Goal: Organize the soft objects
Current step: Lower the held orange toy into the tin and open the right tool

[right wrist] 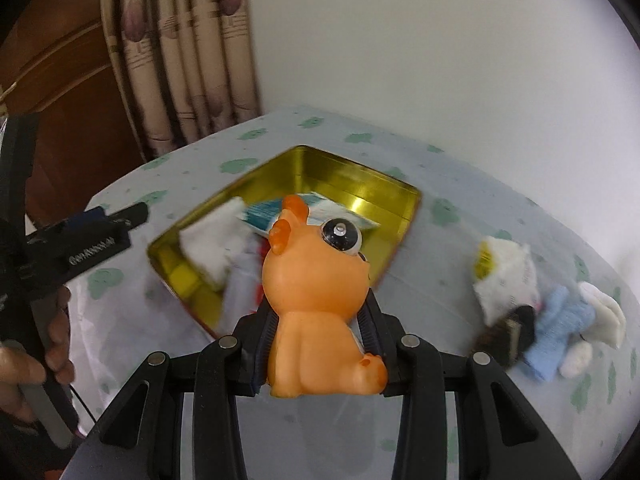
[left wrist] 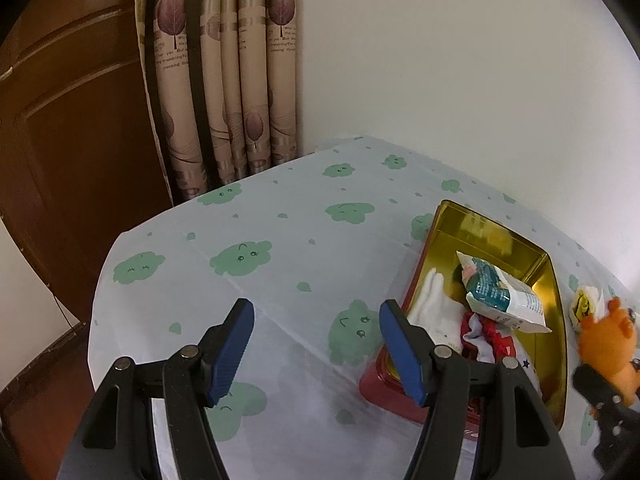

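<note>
With my right hand-held gripper [right wrist: 318, 344] clenched on the orange toy [right wrist: 316, 300], I'd carry it fully over the gold tin [right wrist: 360, 184] before releasing, left hand-held gripper [left wrist: 316, 344] idle, jaws apart.

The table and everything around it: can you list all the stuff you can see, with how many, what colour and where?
tin: one, gold inside, red outside, middle of the table
tissue pack: one, white and teal, in the tin
white cloth: one, in the tin's near left part
red and white cloth: one, in the tin, beside the pack
orange toy: one, big-eyed, held above the table in front of the tin
soft things: a small heap, white, blue, dark, on the table right of the tin
tablecloth: one, pale with green clouds
curtain: one, beige, behind
door: one, brown, left
left gripper: open, empty
right gripper: shut on the toy
hand: one, left edge
</note>
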`<move>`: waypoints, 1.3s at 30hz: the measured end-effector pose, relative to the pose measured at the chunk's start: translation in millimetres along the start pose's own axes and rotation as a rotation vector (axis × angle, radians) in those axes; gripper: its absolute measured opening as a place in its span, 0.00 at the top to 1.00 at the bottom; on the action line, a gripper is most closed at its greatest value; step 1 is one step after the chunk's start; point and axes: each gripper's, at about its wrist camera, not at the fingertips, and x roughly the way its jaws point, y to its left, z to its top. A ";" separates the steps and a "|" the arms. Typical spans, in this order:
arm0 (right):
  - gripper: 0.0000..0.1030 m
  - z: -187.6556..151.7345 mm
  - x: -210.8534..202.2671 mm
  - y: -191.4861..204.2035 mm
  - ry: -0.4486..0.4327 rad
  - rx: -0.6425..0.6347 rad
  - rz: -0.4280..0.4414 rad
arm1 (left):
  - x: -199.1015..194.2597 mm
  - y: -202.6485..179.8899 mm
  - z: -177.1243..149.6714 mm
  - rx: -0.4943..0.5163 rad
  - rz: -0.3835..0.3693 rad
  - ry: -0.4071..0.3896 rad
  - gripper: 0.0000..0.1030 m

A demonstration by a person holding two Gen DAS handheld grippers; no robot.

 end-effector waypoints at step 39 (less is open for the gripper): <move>0.34 3.3 27.9 20.2 0.004 0.003 0.016 | 2.4 -8.2 -1.8 0.053 -0.004 -0.011 0.35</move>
